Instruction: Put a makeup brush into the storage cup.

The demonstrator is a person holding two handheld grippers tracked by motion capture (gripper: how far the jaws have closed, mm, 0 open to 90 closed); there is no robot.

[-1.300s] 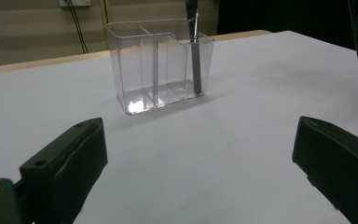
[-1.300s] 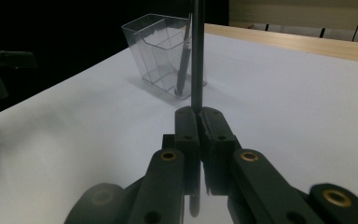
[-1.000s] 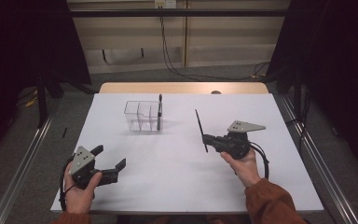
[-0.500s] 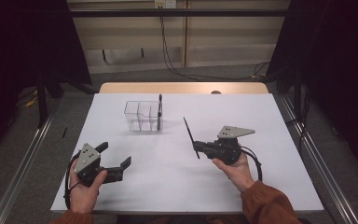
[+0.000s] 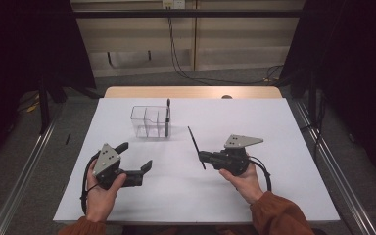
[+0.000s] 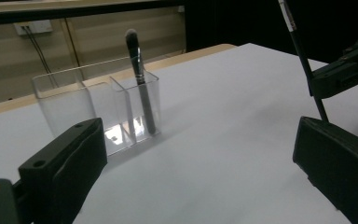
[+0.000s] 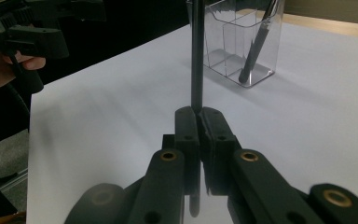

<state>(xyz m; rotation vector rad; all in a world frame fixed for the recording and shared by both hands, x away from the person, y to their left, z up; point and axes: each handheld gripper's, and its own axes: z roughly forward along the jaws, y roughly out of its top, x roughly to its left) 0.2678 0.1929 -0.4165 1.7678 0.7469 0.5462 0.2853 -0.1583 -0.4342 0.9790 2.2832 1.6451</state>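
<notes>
Both hands slid left; right gripper (image 5: 201, 157) clamps a brush (image 5: 196, 147).

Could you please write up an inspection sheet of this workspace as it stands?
Surface: white table top, flat.
Job's things: clear organizer with three compartments; one brush upright in an end one; a second thin brush held off the table.
Clutter: nothing seen.
Grippers: left gripper open, nothing between its jaws; right gripper shut on the thin brush's handle.
Cables: black cable loops from the right gripper; more hang by the back wall.
Surroundings: metal rails, dark drapes.
</notes>
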